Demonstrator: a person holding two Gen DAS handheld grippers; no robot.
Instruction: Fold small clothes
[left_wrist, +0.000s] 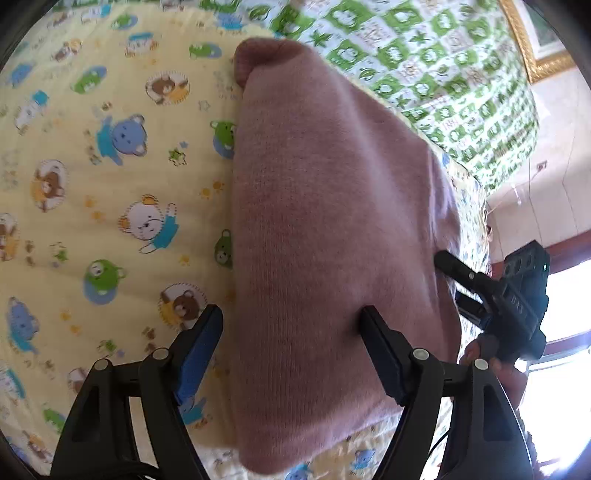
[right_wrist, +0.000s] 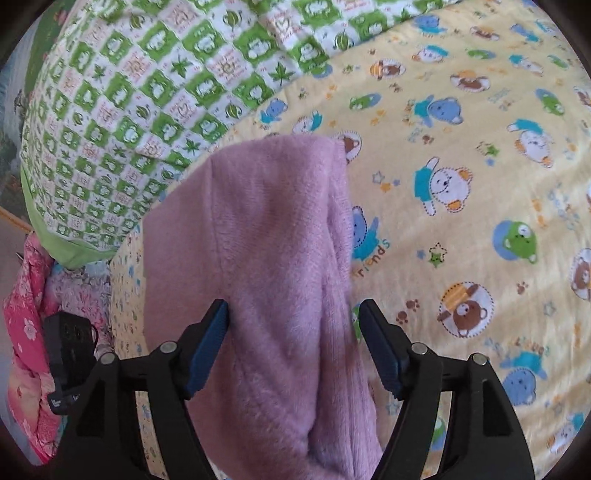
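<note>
A pink knit garment (left_wrist: 332, 221) lies folded on a yellow bear-print sheet (left_wrist: 110, 184). My left gripper (left_wrist: 291, 321) is open over its near left edge, the right finger resting on the knit, the left finger over the sheet. In the right wrist view the same garment (right_wrist: 266, 240) lies lengthwise with a raised fold along its right side. My right gripper (right_wrist: 293, 314) is open, its fingers straddling the garment's near end. The right gripper (left_wrist: 454, 269) also shows in the left wrist view at the garment's right edge.
A green-and-white checked quilt (right_wrist: 129, 92) lies bunched beyond the garment, also in the left wrist view (left_wrist: 443, 55). Pink floral fabric (right_wrist: 26, 332) hangs off the bed edge at left. A gold picture frame (left_wrist: 532, 55) and a bright window (left_wrist: 561, 369) are to the right.
</note>
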